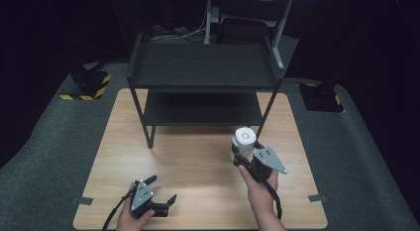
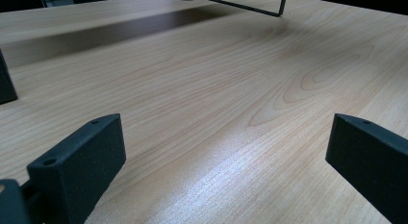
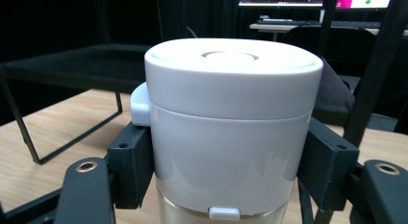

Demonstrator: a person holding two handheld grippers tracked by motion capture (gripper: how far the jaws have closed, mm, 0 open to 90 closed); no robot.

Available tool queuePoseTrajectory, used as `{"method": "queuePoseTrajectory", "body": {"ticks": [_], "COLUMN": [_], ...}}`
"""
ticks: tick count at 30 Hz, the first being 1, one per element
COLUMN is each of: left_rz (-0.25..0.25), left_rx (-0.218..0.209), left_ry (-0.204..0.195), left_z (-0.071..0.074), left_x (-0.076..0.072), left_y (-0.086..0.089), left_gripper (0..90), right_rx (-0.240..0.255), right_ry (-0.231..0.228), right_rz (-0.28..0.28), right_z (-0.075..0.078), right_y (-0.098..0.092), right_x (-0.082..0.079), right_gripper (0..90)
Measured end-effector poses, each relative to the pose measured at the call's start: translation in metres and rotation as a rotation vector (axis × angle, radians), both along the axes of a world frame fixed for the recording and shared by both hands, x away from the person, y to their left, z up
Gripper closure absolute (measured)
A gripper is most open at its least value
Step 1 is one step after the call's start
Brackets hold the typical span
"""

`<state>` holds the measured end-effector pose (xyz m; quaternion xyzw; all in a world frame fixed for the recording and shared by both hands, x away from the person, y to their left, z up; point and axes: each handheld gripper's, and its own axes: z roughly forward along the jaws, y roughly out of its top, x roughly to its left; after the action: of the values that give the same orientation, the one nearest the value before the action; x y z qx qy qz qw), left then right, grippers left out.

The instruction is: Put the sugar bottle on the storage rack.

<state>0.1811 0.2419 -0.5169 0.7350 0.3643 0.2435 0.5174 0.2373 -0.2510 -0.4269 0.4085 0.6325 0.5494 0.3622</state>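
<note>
Right tongs (image 1: 243, 152) clamped on white jar (image 1: 244, 141), held upright before shelf (image 1: 203, 67). Left tongs (image 1: 157, 192) gaping, empty, on tabletop (image 1: 198, 161). Likely next: set jar on shelf.

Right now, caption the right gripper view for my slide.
Right hand-held gripper clamps a white-lidded container between its black jaws, with the black shelf rack behind.

shelf rack (image 1: 203, 67) behind on table (image 1: 198, 161) | container (image 1: 244, 139) before rack, right | left tongs (image 1: 162, 189) front-left
</note>
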Motion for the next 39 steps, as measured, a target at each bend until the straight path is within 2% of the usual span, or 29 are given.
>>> {"method": "queuePoseTrajectory", "body": {"ticks": [11,21,28,39], "left_rz": [-0.003,-0.005,-0.009,-0.018], "left_rx": [-0.002,-0.006,-0.005,-0.009], "left_ry": [0.0,0.001,0.001,0.005], "left_z": [0.0,0.0,0.0,0.0], "left_x": [0.0,0.0,0.0,0.002], "left_y": [0.0,0.001,0.001,0.003], "left_gripper": [0.4,0.4,0.4,0.4], "right_rx": [0.007,0.0,-0.007,-0.019], "right_ry": [-0.015,-0.023,-0.026,-0.014], "right_rz": [0.012,0.023,0.031,0.01], "right_z": [0.044,0.072,0.076,0.08], "right_y": [0.01,0.021,0.028,0.041], "right_x": [0.017,0.036,0.051,0.079], "right_gripper": [31.3,31.3,31.3,31.4]}}
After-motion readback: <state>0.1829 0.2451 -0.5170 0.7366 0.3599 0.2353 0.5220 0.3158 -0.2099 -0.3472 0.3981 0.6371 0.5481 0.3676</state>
